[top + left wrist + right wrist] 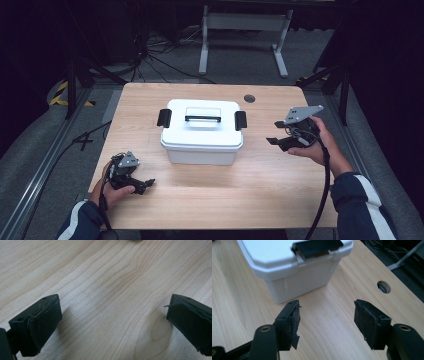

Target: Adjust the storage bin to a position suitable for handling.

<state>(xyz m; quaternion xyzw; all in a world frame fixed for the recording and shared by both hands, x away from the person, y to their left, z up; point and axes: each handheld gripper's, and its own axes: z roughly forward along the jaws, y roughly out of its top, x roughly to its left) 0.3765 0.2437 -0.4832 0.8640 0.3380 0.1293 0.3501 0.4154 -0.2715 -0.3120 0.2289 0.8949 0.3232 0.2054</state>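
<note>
A white lidded box stands at the middle of the wooden table, with a black latch at each end and a handle on its lid. My left gripper rests low near the front left, open, and in the left gripper view its jaws stand wide over bare wood. My right gripper is held above the table to the right of the box, open with nothing between its jaws. In the right gripper view it points toward the box and its right-end latch.
A round cable hole sits in the table behind the box's right end, also seen as the hole in the right gripper view. Beyond the table's far edge are a white desk frame and cables on the floor.
</note>
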